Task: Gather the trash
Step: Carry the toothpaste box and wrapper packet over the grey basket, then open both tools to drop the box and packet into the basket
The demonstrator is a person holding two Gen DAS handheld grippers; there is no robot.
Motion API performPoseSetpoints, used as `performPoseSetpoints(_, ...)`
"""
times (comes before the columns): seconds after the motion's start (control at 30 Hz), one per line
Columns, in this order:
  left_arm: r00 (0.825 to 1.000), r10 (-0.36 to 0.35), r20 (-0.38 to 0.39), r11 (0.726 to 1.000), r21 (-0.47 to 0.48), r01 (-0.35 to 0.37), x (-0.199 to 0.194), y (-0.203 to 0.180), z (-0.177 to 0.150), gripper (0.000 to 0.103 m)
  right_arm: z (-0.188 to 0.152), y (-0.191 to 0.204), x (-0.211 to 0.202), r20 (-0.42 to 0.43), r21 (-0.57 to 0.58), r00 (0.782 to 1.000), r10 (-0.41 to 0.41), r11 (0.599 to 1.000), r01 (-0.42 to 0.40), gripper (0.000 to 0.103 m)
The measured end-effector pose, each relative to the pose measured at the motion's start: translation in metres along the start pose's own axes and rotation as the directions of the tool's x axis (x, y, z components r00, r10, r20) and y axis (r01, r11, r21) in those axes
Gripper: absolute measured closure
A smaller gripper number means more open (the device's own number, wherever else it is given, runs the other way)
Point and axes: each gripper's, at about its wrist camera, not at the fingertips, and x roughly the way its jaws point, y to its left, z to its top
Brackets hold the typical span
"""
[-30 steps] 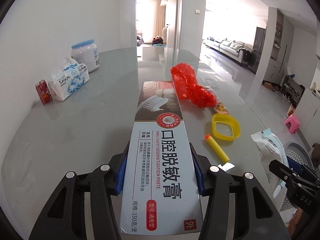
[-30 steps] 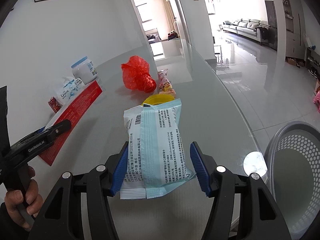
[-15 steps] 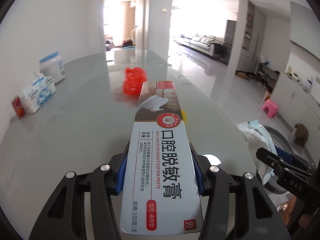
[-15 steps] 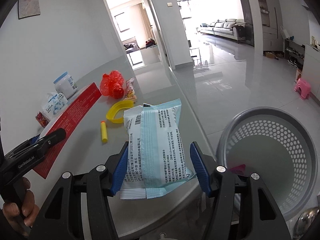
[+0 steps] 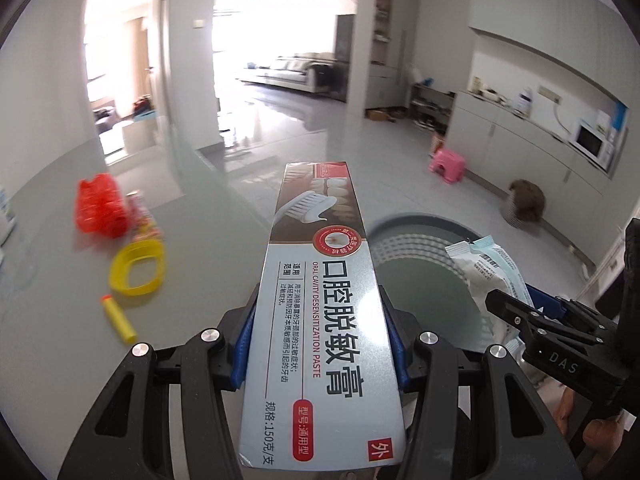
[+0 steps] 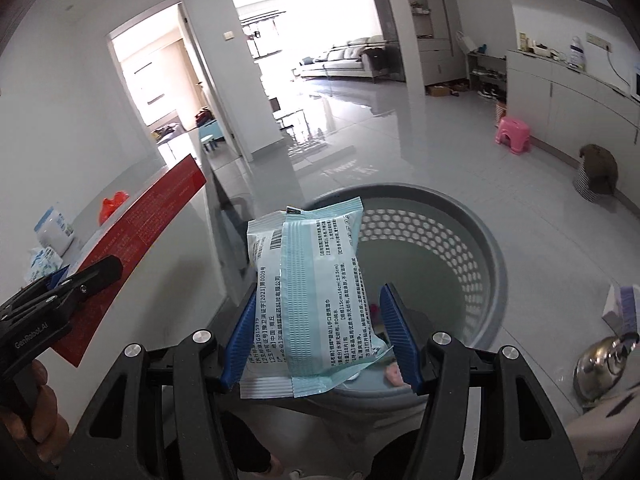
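My left gripper [image 5: 320,340] is shut on a long toothpaste box [image 5: 320,320], held over the table edge and pointing toward the grey perforated waste basket [image 5: 420,240] on the floor. My right gripper [image 6: 320,340] is shut on a pale blue wet-wipe packet [image 6: 312,292], held above the basket [image 6: 480,248]. The packet [image 5: 488,268] and right gripper also show at the right of the left wrist view. The box's red side [image 6: 140,248] shows at the left of the right wrist view. A few small items lie at the basket's bottom.
On the grey table [image 5: 200,240] lie a red plastic bag [image 5: 100,208], a snack wrapper [image 5: 144,220], a yellow ring [image 5: 136,268] and a yellow foam dart [image 5: 118,318]. A pink stool [image 6: 514,134], a metal kettle [image 6: 604,364] and a tissue box [image 6: 620,304] are on the floor.
Both grippers have swung right, away from the table, with their loads. The basket has come into full view under the right gripper and in front of the left one.
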Motion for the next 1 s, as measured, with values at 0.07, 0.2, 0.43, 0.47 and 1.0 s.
performPoseSetpoints(0.07, 0.999, -0.034, -0.017, 0.999, 0.024, 0.034, 0.012, -0.014, 0.001, 0.052, -0.003, -0.014, 0.0, -0.004, 0.029, 1.0, -0.029, 0.999, 0.029, 0.045)
performPoseSetpoints(0.2, 0.995, -0.088, -0.055, 0.993, 0.074, 0.092, 0.032, -0.041, -0.001, 0.052, -0.011, -0.033, 0.002, -0.014, 0.064, 0.998, -0.067, 0.996, 0.068, 0.045)
performPoseSetpoints(0.43, 0.984, -0.131, -0.123, 0.981, 0.125, 0.146, 0.061, -0.061, -0.007, 0.052, -0.022, -0.045, 0.006, -0.035, 0.095, 0.995, -0.089, 0.991, 0.092, 0.045)
performPoseSetpoints(0.47, 0.982, -0.133, -0.131, 0.981, 0.127, 0.15, 0.065, -0.064, -0.007, 0.052, -0.022, -0.044, 0.007, -0.038, 0.097, 0.995, -0.09, 0.991, 0.093, 0.045)
performPoseSetpoints(1.0, 0.971, -0.099, -0.219, 0.982, 0.138, 0.131, 0.104, -0.078, -0.014, 0.052, -0.013, -0.045, 0.042, -0.079, 0.11, 0.995, -0.055, 0.992, 0.064, 0.045)
